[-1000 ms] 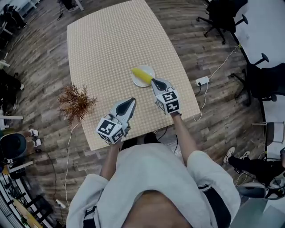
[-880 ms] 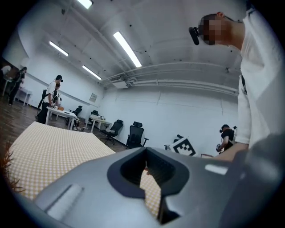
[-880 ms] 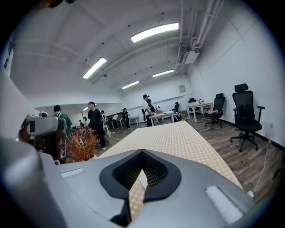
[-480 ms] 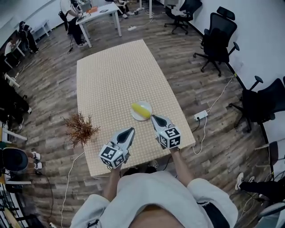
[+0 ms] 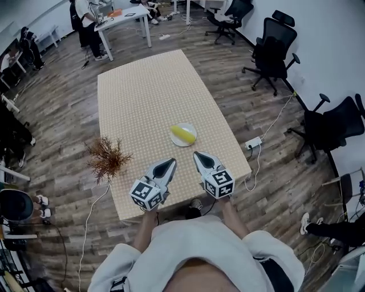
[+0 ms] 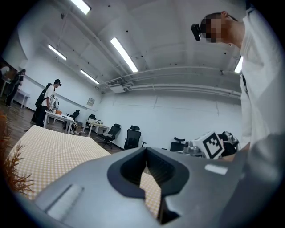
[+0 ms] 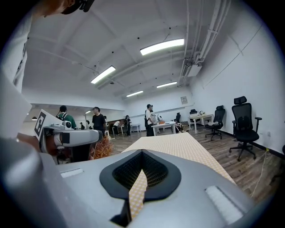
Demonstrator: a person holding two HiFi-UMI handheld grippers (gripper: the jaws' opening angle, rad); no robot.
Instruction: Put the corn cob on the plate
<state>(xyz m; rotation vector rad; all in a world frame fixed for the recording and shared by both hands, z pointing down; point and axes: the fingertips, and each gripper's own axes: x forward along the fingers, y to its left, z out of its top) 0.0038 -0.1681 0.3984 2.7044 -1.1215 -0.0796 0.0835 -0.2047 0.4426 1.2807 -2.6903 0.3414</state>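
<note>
The yellow corn cob [image 5: 182,133] lies on the small white plate [image 5: 191,129] near the right edge of the checked table [image 5: 148,85]. Both grippers hover over the table's near edge, well short of the plate and touching nothing. My left gripper [image 5: 169,162] is shut and empty; in the left gripper view its jaws [image 6: 145,151] meet with only tabletop beyond. My right gripper [image 5: 198,154] is shut too, its tips [image 7: 142,152] closed on nothing. Neither gripper view shows the plate or the corn.
A dried brown plant [image 5: 107,157] stands off the table's left edge. Black office chairs [image 5: 274,48] and a power strip [image 5: 252,142] with a cable lie to the right. People stand at a desk [image 5: 117,14] beyond the table's far end.
Both grippers have drawn back from the plate toward the person and risen, the right one farther. The corn stays on the plate. The head view now takes in more of the room.
</note>
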